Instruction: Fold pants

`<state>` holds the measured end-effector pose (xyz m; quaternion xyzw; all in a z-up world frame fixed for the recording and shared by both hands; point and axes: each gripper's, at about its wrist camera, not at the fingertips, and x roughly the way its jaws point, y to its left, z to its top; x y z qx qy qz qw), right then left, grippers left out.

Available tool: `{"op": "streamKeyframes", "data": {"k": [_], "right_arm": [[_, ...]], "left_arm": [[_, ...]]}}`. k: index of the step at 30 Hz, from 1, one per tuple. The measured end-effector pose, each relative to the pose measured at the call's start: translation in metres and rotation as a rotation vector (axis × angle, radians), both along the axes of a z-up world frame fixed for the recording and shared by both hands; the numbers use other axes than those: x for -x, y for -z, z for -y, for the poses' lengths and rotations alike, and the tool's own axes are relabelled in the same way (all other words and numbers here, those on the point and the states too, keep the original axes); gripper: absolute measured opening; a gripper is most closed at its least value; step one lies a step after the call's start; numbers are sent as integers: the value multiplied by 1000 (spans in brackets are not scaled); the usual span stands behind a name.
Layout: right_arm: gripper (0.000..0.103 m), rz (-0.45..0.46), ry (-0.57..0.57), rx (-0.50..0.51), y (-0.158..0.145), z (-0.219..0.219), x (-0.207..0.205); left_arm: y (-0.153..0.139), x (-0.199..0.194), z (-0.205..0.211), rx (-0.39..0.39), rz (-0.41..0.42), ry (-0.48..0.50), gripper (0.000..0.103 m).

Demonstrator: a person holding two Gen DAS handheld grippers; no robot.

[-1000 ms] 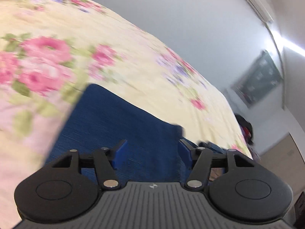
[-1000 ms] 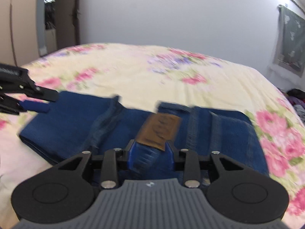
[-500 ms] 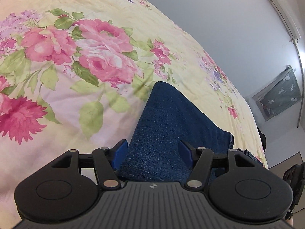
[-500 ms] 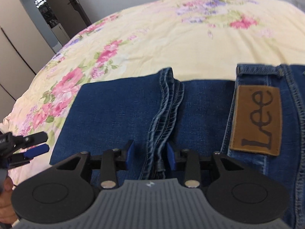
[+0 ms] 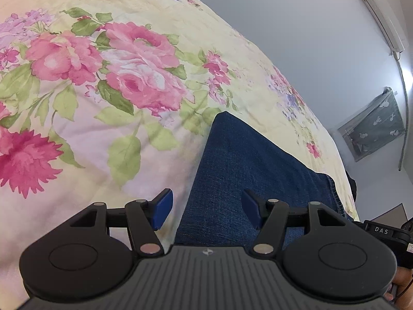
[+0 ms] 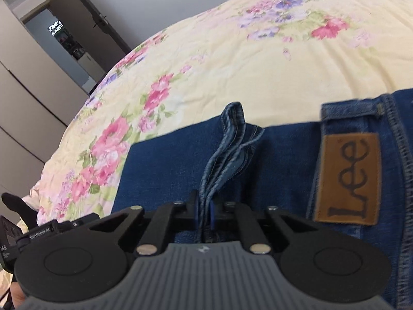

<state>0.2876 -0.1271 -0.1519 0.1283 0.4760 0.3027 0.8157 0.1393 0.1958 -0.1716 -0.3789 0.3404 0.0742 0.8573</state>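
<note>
A pair of dark blue Lee jeans (image 6: 180, 165) lies partly folded on a bed covered by a cream bedspread (image 6: 258, 59) printed with pink roses. No containers are in view.

Seen from the right wrist camera, the right hand-held gripper (image 6: 205, 213) has just been closing, and its jaws now pinch a ridge of stitched hem edges (image 6: 224, 160) that stands up from the flat denim. The hems appear to be the leg ends, laid over the upper part of the jeans. Gripping these bunched layers together likely lets the person carry them as one for the next fold. To the right of the ridge, the brown leather Lee patch (image 6: 348, 178) sits on the waistband, its lettering turned sideways.

Seen from the left wrist camera, the left hand-held gripper (image 5: 206, 210) stands wide, holding nothing. Its blue pads (image 5: 161, 210) straddle the left edge of the folded denim, one over the bedspread and one over the cloth, probably lined up to take hold of that edge. It points downward toward the bed. At the far right of this view, the black body of the other tool is just visible.
</note>
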Motion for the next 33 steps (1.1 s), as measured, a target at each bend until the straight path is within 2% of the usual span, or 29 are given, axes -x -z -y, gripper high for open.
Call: {"op": "streamKeyframes", "data": {"k": [5,9,10,11,14,16,19,21,22,24,25,26,28,30,33], "right_arm": [[2,-14,41,10,-4,30,-3],[3,-52,47,31,15,34,-2],[7,-41,41,54,20,30,-2],[18,-20,34,87,26,25,-1],[28,78,-11,226,36,8,4],[32,162,-44,304,27,1,15],[32,338,-74,410,4,-2,43],[32,490,-82,468,-11,-4,67],[31,543,-96,482,-15,-4,76],[19,597,-143,480,-14,-8,90],[7,604,-180,475,-12,-10,95],[3,604,-222,482,-4,-13,98],[1,607,-277,512,10,-19,103],[0,602,-284,541,25,-18,103],[0,529,-233,487,36,-6,90]], "left_arm": [[-5,-5,11,-16,15,30,71],[-1,-13,21,-40,-13,51,71],[0,-14,23,-46,-19,53,71],[1,-15,25,-55,-26,54,71],[0,-13,25,-75,-28,52,71],[0,-8,18,-68,-15,41,73],[6,-2,4,-13,0,-3,74],[11,2,-2,22,4,-34,74],[12,3,-3,29,2,-40,74],[13,4,-3,28,-4,-36,74],[12,5,-2,23,-3,-32,74],[11,5,-1,20,0,-26,74],[9,4,2,14,5,-12,76],[9,2,4,2,0,-3,77],[10,0,5,-3,-10,0,77]]}}
